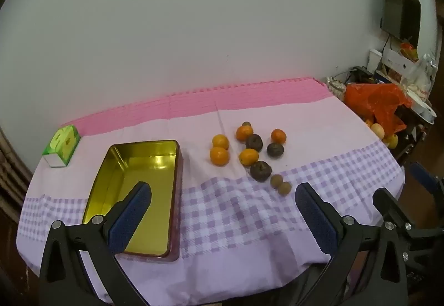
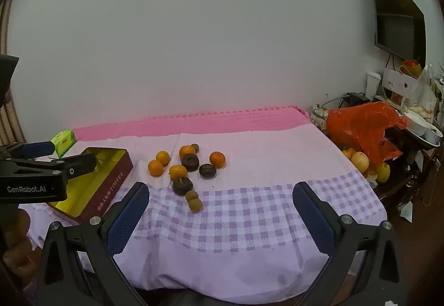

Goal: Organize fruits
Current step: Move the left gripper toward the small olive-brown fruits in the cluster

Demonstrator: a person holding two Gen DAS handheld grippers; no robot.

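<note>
Both tongs gape empty. Left view: left gripper (image 1: 223, 207) hangs over the tin's (image 1: 144, 251) near end; fruits (image 1: 249, 152) lie loose on the cloth to its right. Right view: right gripper (image 2: 221, 208) faces the fruits (image 2: 184, 167). Nothing is packed yet, so the next move likely calls for reaching a fruit and closing on it.

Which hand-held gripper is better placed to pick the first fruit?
Probably the right hand-held gripper: open and empty, it faces the fruits. The left hand-held gripper hangs beside the tin.
</note>
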